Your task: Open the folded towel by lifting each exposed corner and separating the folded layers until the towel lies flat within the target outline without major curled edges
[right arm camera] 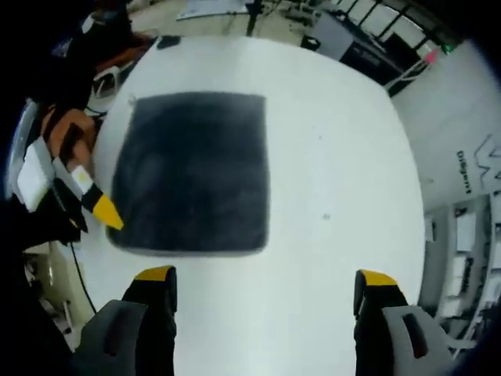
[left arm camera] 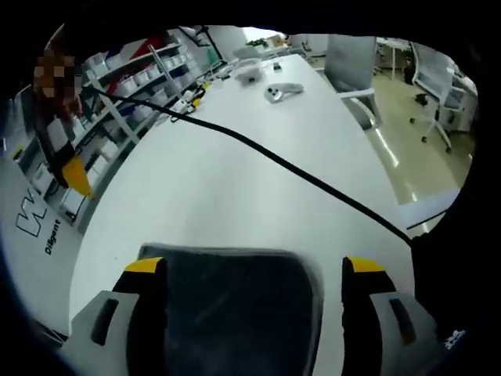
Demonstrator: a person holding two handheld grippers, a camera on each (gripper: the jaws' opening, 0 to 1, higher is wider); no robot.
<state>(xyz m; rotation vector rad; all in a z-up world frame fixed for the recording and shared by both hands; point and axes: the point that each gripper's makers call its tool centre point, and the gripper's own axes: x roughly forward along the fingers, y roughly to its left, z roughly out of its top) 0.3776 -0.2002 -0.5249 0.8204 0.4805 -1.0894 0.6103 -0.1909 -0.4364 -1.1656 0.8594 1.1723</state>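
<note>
We see one towel (right arm camera: 192, 172) flat on the counter (right arm camera: 337, 157) | left gripper (left arm camera: 254, 270) jaws apart over it | right gripper (right arm camera: 266, 282) jaws apart, empty | one cable (left arm camera: 297, 172)

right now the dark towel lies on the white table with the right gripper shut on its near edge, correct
Not quite. The dark towel does lie on the white table, but the right gripper is open and short of the near edge, touching nothing, as the right gripper view shows.
</note>
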